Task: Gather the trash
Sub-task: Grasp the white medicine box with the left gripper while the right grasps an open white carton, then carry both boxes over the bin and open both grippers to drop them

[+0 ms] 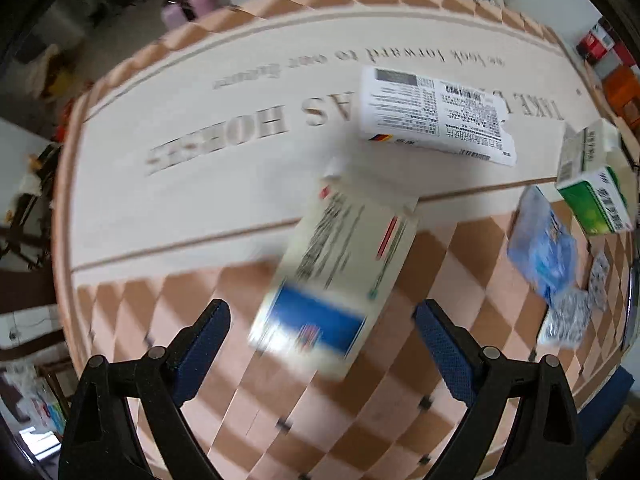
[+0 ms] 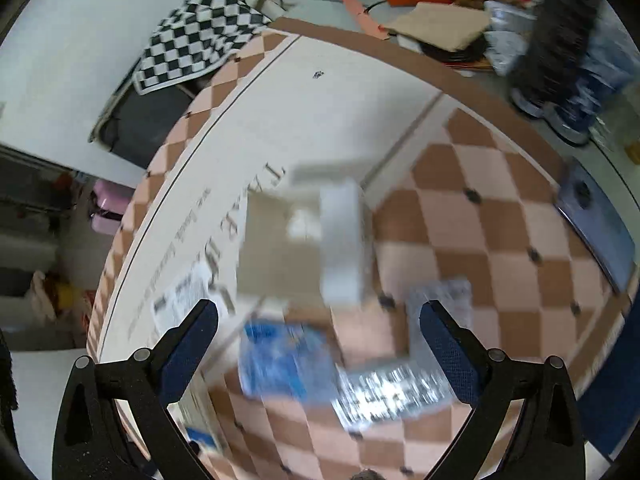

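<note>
In the left wrist view my left gripper (image 1: 322,338) is open above the table; a cream medicine box with a blue panel (image 1: 336,276) lies just ahead, between the fingers but not held. A white printed box (image 1: 434,114), a green and white carton (image 1: 598,184), a blue packet (image 1: 542,246) and silver blister packs (image 1: 568,318) lie to the right. In the right wrist view, which is blurred, my right gripper (image 2: 320,334) is open over the blue packet (image 2: 286,360) and blister packs (image 2: 394,394). An opened carton (image 2: 308,244) lies beyond.
The table has a cream cloth with printed lettering (image 1: 224,136) and a brown checked border (image 2: 492,248). A blue-grey flat object (image 2: 598,228) lies at the table's right edge. A checkered cloth on a chair (image 2: 192,44) and floor clutter (image 2: 448,4) lie beyond.
</note>
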`<control>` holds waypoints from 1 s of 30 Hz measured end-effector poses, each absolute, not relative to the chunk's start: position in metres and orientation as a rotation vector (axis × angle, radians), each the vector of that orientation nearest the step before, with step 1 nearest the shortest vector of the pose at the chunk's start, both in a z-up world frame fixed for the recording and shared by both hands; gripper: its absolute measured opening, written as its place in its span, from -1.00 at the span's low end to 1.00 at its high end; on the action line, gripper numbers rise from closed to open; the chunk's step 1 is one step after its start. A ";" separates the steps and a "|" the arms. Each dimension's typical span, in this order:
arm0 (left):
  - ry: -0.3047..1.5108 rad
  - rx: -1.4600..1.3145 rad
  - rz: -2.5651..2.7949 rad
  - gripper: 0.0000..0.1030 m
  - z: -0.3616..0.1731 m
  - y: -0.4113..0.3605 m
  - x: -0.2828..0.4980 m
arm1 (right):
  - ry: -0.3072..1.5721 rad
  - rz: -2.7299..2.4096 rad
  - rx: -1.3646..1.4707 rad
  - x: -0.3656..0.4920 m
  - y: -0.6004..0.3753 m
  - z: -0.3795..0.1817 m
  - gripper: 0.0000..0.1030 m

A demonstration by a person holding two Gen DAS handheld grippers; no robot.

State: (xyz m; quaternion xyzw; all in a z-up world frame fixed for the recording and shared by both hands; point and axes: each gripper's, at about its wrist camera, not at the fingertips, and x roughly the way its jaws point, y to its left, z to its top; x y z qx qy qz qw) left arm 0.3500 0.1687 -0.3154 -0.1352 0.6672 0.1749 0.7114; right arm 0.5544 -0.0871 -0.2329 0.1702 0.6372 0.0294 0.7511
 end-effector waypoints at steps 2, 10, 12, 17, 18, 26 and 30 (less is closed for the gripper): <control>1.525 -0.292 0.357 0.85 -0.331 0.169 0.366 | 1.414 0.051 0.356 0.575 -0.077 -0.243 0.98; 1.608 -0.251 0.320 0.75 -0.365 0.169 0.387 | 1.570 0.021 0.260 0.605 -0.051 -0.296 0.96; 1.584 -0.271 0.325 0.52 -0.361 0.170 0.382 | 1.570 0.024 0.240 0.601 -0.050 -0.298 0.82; 1.537 -0.257 0.348 0.51 -0.345 0.170 0.371 | 1.547 0.067 0.191 0.589 -0.046 -0.291 0.74; 1.521 -0.256 0.349 0.51 -0.338 0.169 0.366 | 1.535 0.080 0.180 0.585 -0.044 -0.286 0.74; 1.347 -0.251 0.394 0.51 -0.263 0.157 0.301 | 1.407 0.203 0.035 0.517 -0.030 -0.229 0.73; 1.256 -0.266 0.401 0.51 -0.229 0.150 0.249 | 1.338 0.281 -0.045 0.448 -0.020 -0.199 0.72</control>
